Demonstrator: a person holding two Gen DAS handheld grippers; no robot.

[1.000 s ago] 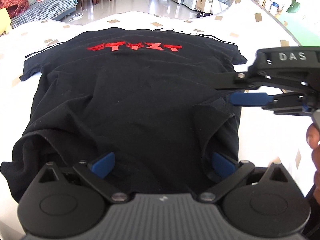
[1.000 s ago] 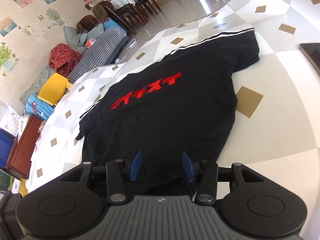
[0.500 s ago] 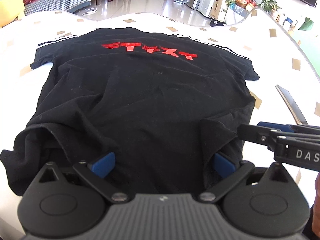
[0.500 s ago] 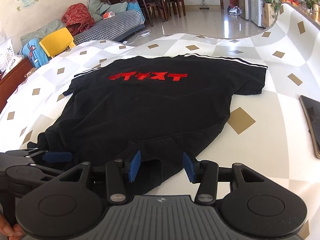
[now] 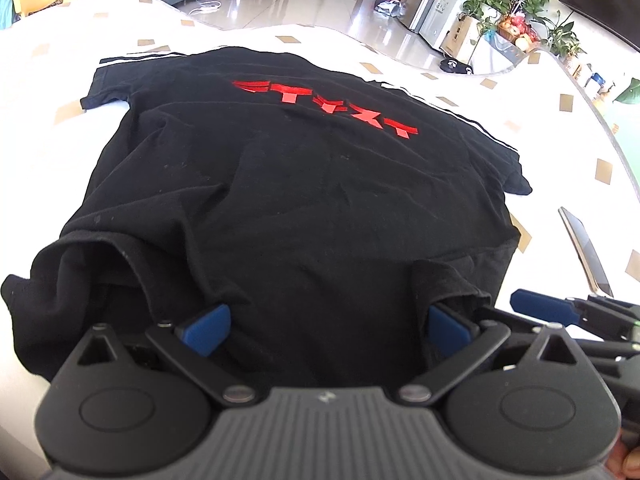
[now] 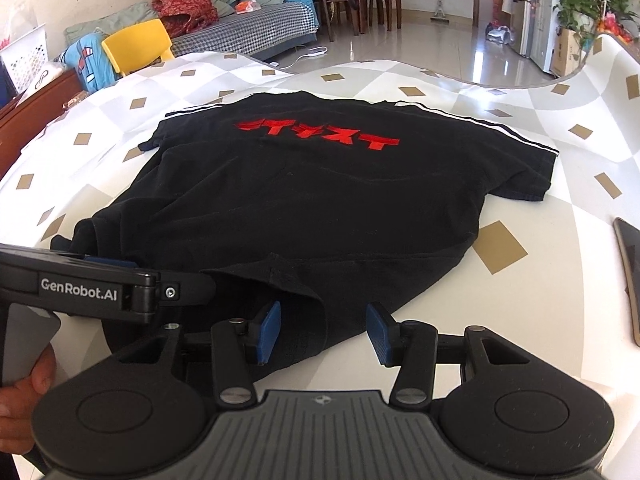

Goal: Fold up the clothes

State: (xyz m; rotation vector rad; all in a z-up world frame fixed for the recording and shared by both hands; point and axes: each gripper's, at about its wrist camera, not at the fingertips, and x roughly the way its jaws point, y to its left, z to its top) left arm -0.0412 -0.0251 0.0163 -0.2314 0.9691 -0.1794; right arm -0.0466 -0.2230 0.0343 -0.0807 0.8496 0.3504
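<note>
**Black T-shirt: handling and grip points**

Black cotton T-shirt with red lettering lies spread over centre frame on the white diamond-patterned bench, its near hem rumpled at lower frame. Fabric judged soft, light, limp; it will sag and crease. Left gripper jaws spread wide over the hem, right gripper jaws parted at the lower-right hem corner; neither pinches cloth. Best hold: hem corners, both layers.
</note>
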